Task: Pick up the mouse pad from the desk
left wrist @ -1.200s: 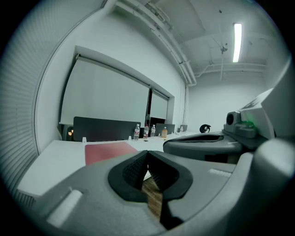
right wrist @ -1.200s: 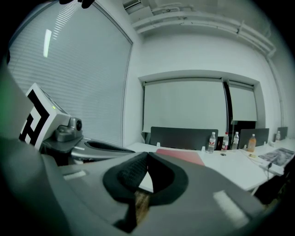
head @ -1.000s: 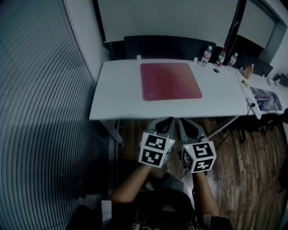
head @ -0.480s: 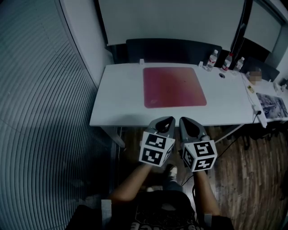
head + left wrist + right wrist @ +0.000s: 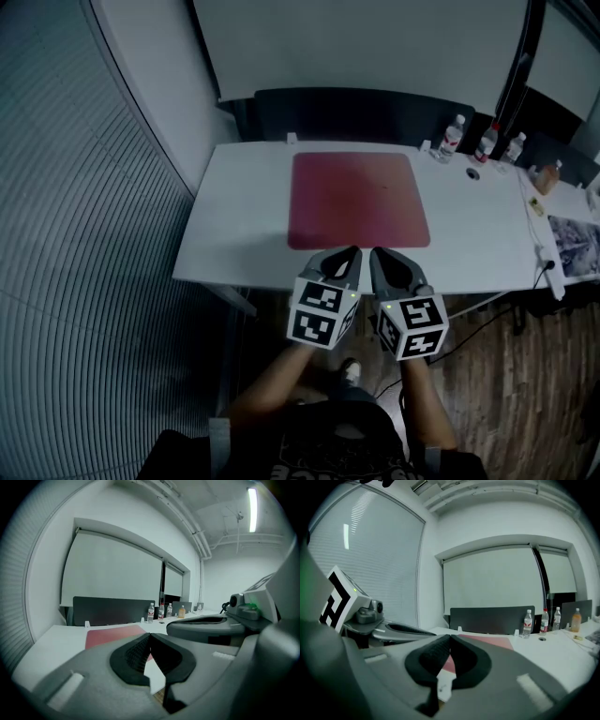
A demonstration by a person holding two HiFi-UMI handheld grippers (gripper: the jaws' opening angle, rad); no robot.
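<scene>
A dark red square mouse pad [image 5: 356,200] lies flat on the white desk [image 5: 225,225], also in the left gripper view as the mouse pad [image 5: 115,634] and in the right gripper view as the mouse pad [image 5: 490,641]. My left gripper [image 5: 354,251] and right gripper [image 5: 375,253] hang side by side over the desk's near edge, just short of the pad's front edge. Both are shut with nothing between the jaws. In the gripper views the left gripper [image 5: 150,634] and the right gripper [image 5: 450,637] point level toward the pad.
Three water bottles [image 5: 454,136] and a small orange bottle [image 5: 544,177] stand at the desk's back right. A dark partition [image 5: 356,112] runs behind the desk. A second table with papers [image 5: 574,239] sits to the right. A blind-covered wall [image 5: 84,244] is left.
Both grippers moved forward from over the floor to the desk's near edge; the desk and mouse pad now appear closer and lower in the head view. The jaws stayed shut.
</scene>
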